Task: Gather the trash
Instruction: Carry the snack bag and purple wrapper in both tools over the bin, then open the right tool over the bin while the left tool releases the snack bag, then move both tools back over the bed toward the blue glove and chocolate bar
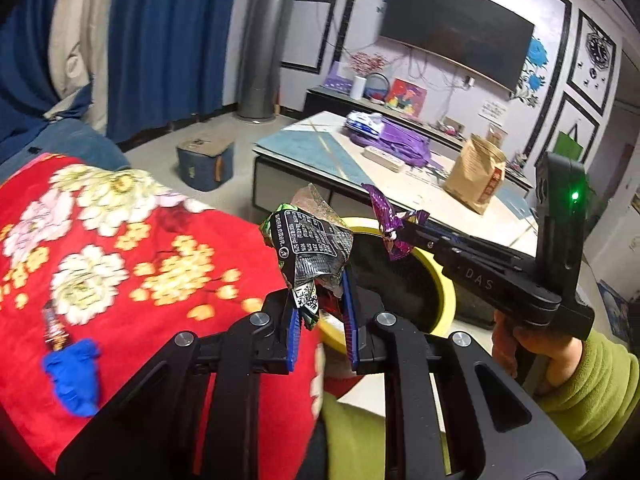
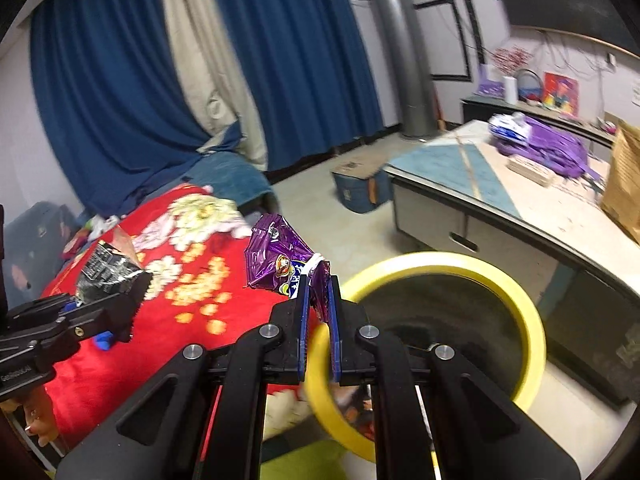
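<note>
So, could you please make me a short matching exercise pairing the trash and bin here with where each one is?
Things:
1. black wrapper
2. purple wrapper
3. blue scrap
4. yellow-rimmed bin

Places:
A. lying on the red blanket
B. on the floor by the low table
C. in the right hand-held gripper
D. in the left hand-held gripper

Pairs: 1-D, 2-C, 3-A, 4-B

Left hand-held gripper (image 1: 320, 300) and right hand-held gripper (image 2: 318, 300) (both clamped), side by side.
</note>
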A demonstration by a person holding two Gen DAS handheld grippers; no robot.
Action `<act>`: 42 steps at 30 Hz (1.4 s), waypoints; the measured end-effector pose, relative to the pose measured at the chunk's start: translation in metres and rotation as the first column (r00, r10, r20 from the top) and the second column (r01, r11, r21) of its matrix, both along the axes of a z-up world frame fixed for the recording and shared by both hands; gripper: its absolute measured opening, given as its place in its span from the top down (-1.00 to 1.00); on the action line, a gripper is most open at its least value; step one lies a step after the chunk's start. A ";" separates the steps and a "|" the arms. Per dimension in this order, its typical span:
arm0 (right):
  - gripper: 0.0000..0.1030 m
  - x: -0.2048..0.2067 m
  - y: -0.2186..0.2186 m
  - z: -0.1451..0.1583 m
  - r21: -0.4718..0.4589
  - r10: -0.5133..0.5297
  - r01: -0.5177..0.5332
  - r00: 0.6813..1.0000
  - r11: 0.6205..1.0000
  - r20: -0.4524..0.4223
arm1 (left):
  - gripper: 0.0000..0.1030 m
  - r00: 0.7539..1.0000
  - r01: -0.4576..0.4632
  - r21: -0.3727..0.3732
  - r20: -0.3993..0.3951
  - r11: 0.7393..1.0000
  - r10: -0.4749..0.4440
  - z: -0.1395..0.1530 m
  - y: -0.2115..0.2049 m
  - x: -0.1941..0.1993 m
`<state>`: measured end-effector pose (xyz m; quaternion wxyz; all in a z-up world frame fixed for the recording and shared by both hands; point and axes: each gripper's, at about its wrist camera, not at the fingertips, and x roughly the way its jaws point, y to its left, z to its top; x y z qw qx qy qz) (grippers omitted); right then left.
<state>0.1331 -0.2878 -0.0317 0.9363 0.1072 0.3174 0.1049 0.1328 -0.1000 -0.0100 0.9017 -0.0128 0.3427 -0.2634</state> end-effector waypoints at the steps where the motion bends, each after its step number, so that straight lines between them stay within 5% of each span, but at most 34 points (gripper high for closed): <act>1: 0.83 -0.001 -0.006 -0.003 0.002 -0.016 0.016 1.000 1.000 -0.008 | 0.77 1.000 0.015 -0.003 -0.007 1.000 -0.015 -0.003 -0.007 0.003; 22: 0.77 -0.005 -0.100 -0.067 0.089 -0.246 0.269 0.947 0.959 -0.209 | 0.56 0.981 0.152 0.034 -0.125 0.988 -0.147 -0.057 -0.101 0.051; 26: 0.75 -0.001 -0.104 -0.074 0.103 -0.246 0.275 0.941 0.956 -0.230 | 0.33 0.981 0.152 0.040 -0.131 0.987 -0.146 -0.060 -0.109 0.058; 29: 0.23 0.000 -0.107 -0.076 0.113 -0.258 0.290 0.937 0.950 -0.235 | -0.13 0.984 0.135 0.041 -0.123 0.990 -0.129 -0.060 -0.107 0.062; 33: 0.00 -0.001 -0.113 -0.074 0.119 -0.288 0.320 0.930 0.940 -0.226 | -0.67 0.991 0.095 0.054 -0.104 0.994 -0.089 -0.058 -0.099 0.063; 42: -0.17 -0.005 -0.106 -0.061 0.105 -0.301 0.321 0.938 0.941 -0.173 | -0.79 0.998 -0.011 0.036 -0.065 0.999 0.013 -0.042 -0.073 0.061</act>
